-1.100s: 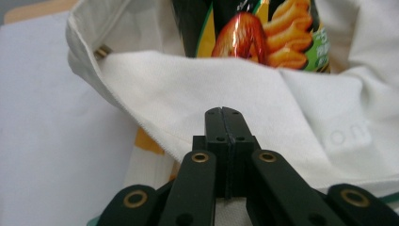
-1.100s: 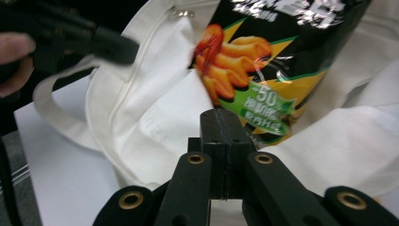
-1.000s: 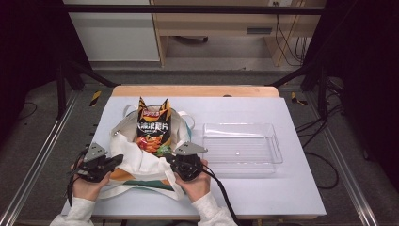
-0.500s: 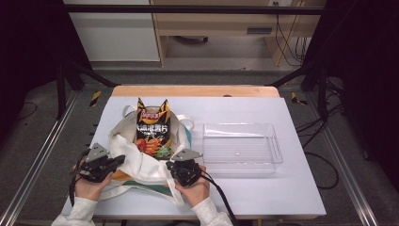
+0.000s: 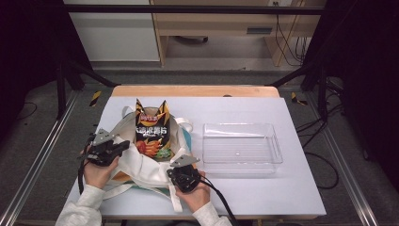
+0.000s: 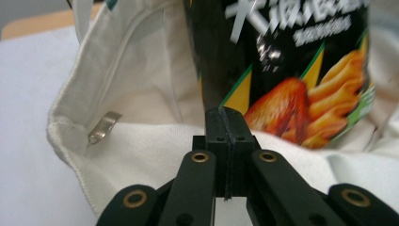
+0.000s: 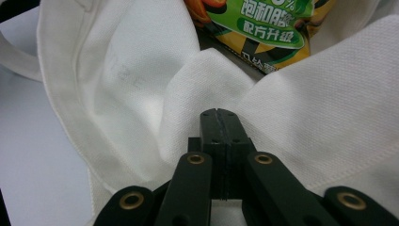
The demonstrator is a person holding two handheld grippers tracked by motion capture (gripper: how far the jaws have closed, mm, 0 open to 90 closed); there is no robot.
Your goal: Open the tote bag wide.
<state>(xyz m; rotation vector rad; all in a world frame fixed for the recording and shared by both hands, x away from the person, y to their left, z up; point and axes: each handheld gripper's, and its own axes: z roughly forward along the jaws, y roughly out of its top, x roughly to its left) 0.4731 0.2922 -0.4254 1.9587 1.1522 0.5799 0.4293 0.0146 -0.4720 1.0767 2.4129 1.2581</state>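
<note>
White cloth tote bag [image 5: 141, 165] is pinched at its rim by both hand-held grippers on the white counter [image 5: 263, 197].

Left hand-held gripper [image 6: 225, 123] and right hand-held gripper [image 7: 220, 123] are clamped on fabric; a black-and-orange crisp packet [image 5: 151, 132] stands inside, just beyond both. The clear plastic tray [image 5: 242, 149], right of the right gripper, is seen empty; unpacking is judged unfinished.

A clear plastic tray [image 5: 242, 148] sits empty on the white surface [image 5: 291, 188], just beside the right hand-held gripper [image 5: 184, 170] on its outer side. Beyond the far edge of the surface, well apart from both hand-held grippers, stand a wooden bench [image 5: 211, 23] and hanging cables [image 5: 282, 33].
</note>
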